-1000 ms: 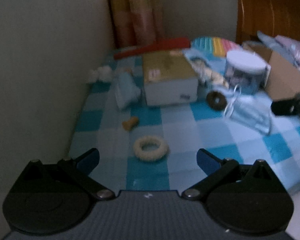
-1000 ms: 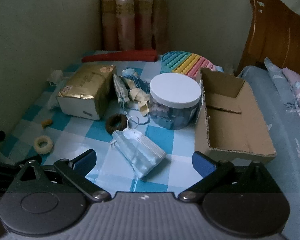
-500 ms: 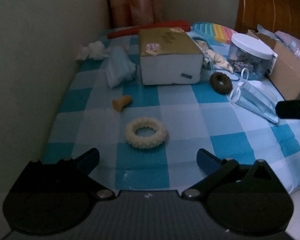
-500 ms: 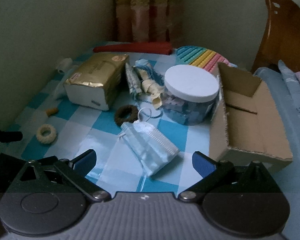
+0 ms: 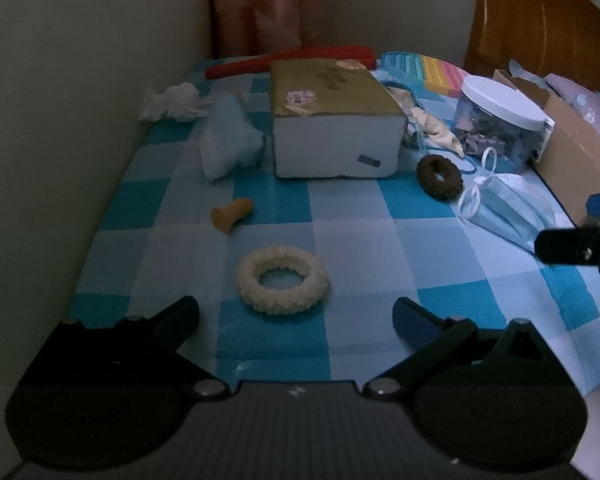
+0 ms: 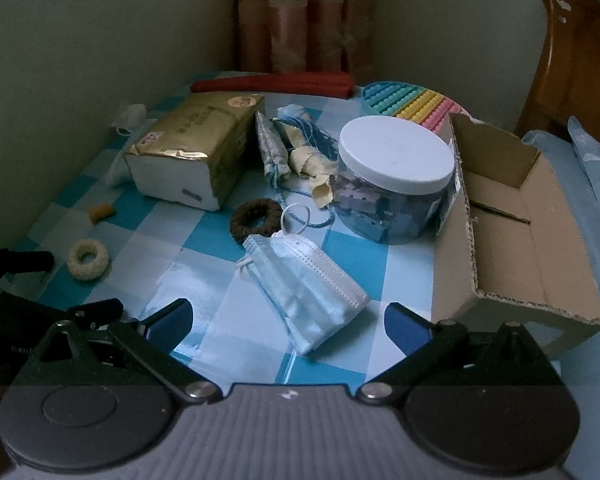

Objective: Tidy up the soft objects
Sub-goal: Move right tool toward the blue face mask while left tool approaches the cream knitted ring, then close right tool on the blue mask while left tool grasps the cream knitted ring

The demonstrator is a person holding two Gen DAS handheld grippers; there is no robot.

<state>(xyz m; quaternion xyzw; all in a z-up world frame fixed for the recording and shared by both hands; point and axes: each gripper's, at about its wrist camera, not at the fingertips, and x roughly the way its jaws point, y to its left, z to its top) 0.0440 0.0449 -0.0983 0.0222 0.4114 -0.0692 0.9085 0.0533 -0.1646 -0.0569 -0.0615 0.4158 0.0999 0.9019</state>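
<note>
A cream scrunchie (image 5: 282, 280) lies on the blue checked cloth just ahead of my open, empty left gripper (image 5: 296, 316); it also shows in the right wrist view (image 6: 88, 259). A brown scrunchie (image 5: 439, 179) (image 6: 257, 219) lies further right. A blue face mask (image 6: 304, 280) (image 5: 504, 208) lies just ahead of my open, empty right gripper (image 6: 288, 322). An open cardboard box (image 6: 516, 216) stands at the right. A light blue folded cloth (image 5: 228, 142) lies at the left.
A gold tissue pack (image 5: 332, 120) (image 6: 192, 152), a white-lidded clear jar (image 6: 396, 180), tangled blue cord and cloth scraps (image 6: 300, 148), a small orange piece (image 5: 232, 214), crumpled white tissue (image 5: 172, 100), a red roll (image 6: 276, 82) and a rainbow pop mat (image 6: 412, 100) lie on the table. Walls stand left and behind.
Both grippers have moved forward and lower towards the table; the cream scrunchie and the mask now sit closer. Nothing on the table has moved.
</note>
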